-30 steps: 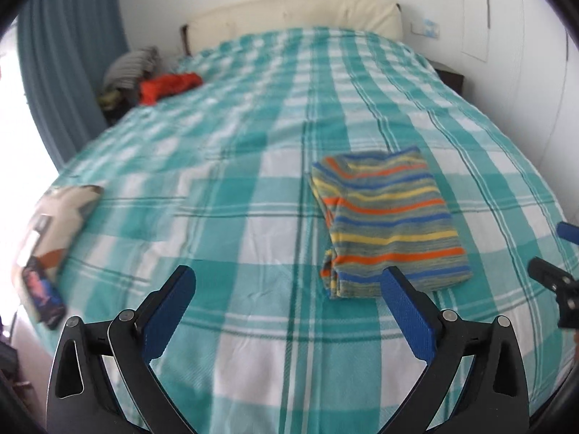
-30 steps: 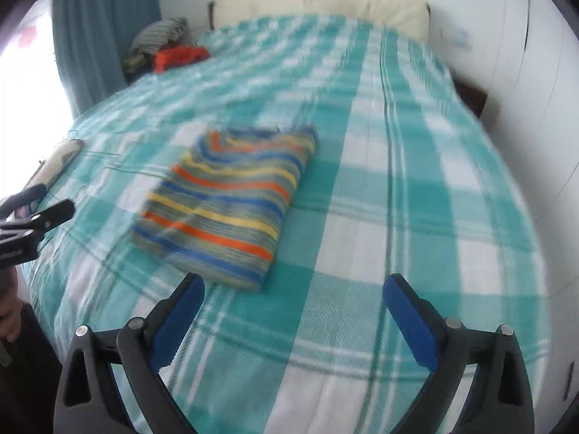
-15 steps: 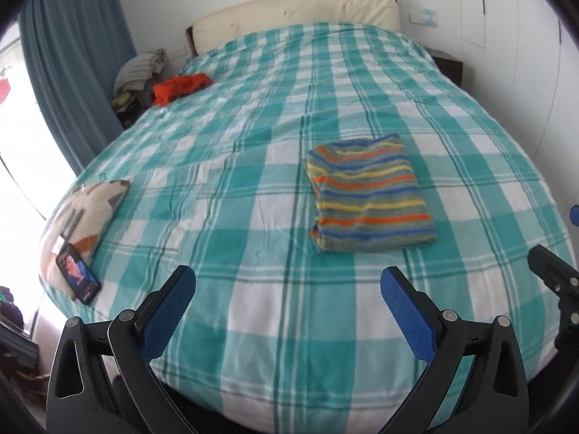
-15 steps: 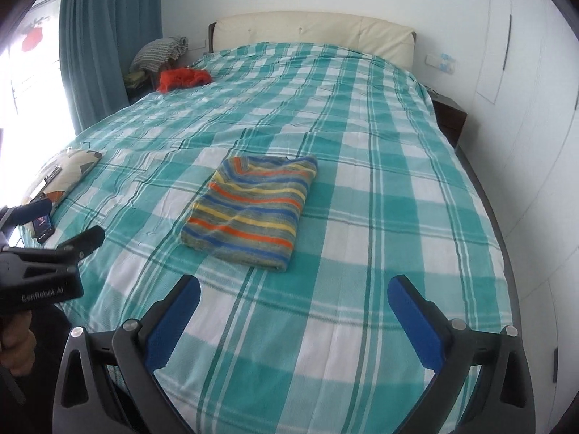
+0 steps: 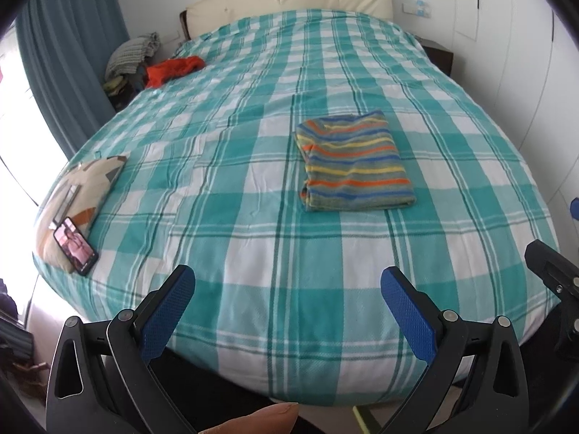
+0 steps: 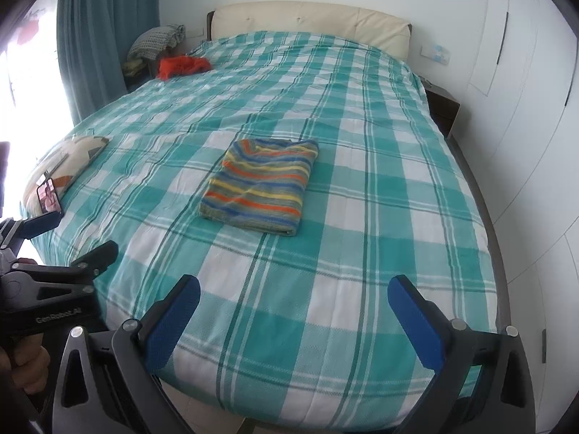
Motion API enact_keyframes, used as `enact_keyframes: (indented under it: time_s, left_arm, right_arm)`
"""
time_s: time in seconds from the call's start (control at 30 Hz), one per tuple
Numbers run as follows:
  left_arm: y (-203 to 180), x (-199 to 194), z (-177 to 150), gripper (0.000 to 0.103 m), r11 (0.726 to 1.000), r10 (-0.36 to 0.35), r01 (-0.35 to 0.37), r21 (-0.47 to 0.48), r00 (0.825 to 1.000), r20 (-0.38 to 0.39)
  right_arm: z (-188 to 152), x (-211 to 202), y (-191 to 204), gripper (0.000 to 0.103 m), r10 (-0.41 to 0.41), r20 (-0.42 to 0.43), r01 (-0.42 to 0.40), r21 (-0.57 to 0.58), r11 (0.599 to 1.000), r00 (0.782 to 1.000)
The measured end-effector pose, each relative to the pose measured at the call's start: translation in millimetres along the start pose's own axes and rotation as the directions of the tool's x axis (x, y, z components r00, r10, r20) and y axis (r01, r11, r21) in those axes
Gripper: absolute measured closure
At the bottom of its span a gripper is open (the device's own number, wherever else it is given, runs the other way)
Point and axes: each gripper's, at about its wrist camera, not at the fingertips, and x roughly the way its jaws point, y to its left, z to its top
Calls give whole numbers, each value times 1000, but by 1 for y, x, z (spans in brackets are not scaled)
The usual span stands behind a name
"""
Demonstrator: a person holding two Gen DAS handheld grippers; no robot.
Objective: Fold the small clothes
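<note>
While both tools are hovering off the foot of the bed [image 5: 253, 238], nothing is being gripped: the left tongs [image 5: 287, 302] are gaping wide with their blue pads [image 5: 168, 311] spread apart, and the right tongs [image 6: 294, 311] are standing released in the same way, empty. Ahead of both, well beyond the fingertips, the striped garment [image 5: 353, 162] is lying folded into a neat rectangle on the teal and white checked bedspread, flat and touched by neither tool. From the left tongs it is sitting forward and a little to the right; from the right tongs it is sitting forward and slightly to the left [image 6: 262, 186]. Far off to the left of the left tongs, a patterned cushion [image 5: 83, 188] is resting at the bed's edge with a phone [image 5: 75, 246] lying on it, screen lit. Further ahead on that side, near the cream headboard [image 5: 289, 0], an orange cloth [image 5: 172, 69] is lying crumpled beside a teal curtain [image 5: 68, 54]. A hand [image 6: 27, 365] is gripping the left tool's handle.
</note>
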Motion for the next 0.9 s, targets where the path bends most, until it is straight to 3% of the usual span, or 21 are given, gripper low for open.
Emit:
enact_keyframes:
  time_s: [0.4, 0.9]
  left_arm:
    - [-6, -13, 4, 0, 1000, -24, 24, -6, 999, -29]
    - [-11, -19, 7, 0, 1000, -24, 24, -4, 1000, -9]
  right_arm:
    - [0, -8, -3, 1, -26, -24, 26, 2, 1000, 999]
    - [-2, -15, -11, 1, -46, -20, 46, 10, 999, 999]
